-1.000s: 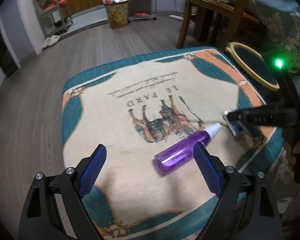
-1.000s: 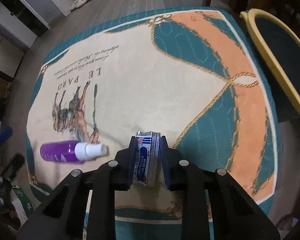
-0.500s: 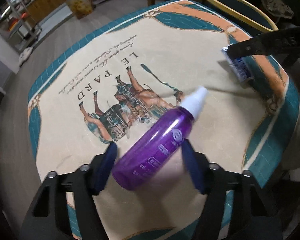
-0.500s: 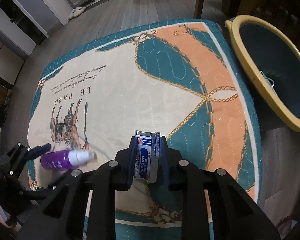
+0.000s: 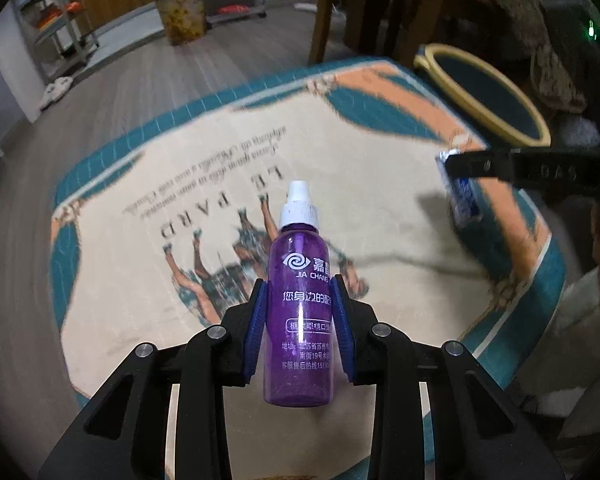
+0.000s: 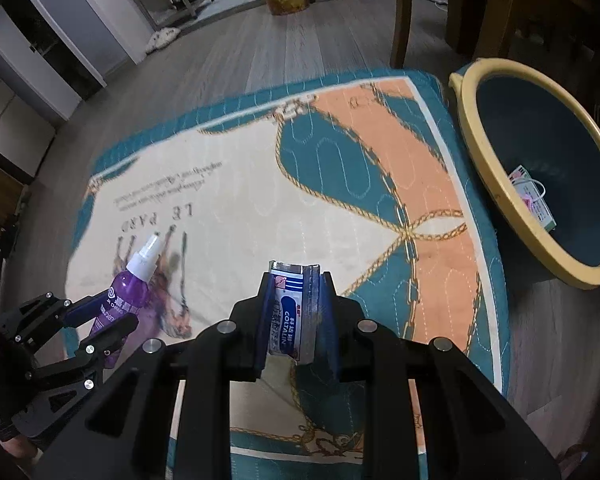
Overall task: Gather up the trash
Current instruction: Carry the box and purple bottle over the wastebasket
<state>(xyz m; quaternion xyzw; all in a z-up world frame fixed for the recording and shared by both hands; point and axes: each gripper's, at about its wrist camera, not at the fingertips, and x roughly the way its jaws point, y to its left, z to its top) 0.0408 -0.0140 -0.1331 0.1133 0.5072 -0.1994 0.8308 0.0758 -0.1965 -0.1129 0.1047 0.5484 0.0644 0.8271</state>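
Purple spray bottle (image 5: pixel 299 320) stands between the closing left hand-held gripper's (image 5: pixel 299 292) blue pads, touching both.

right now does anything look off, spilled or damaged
Nothing spilled. The toothpaste tube in the right gripper is squashed flat, as used-up trash would be. The purple spray bottle looks intact, cap on, between the closing jaws of the left gripper. The yellow-rimmed bin already holds a small packet.
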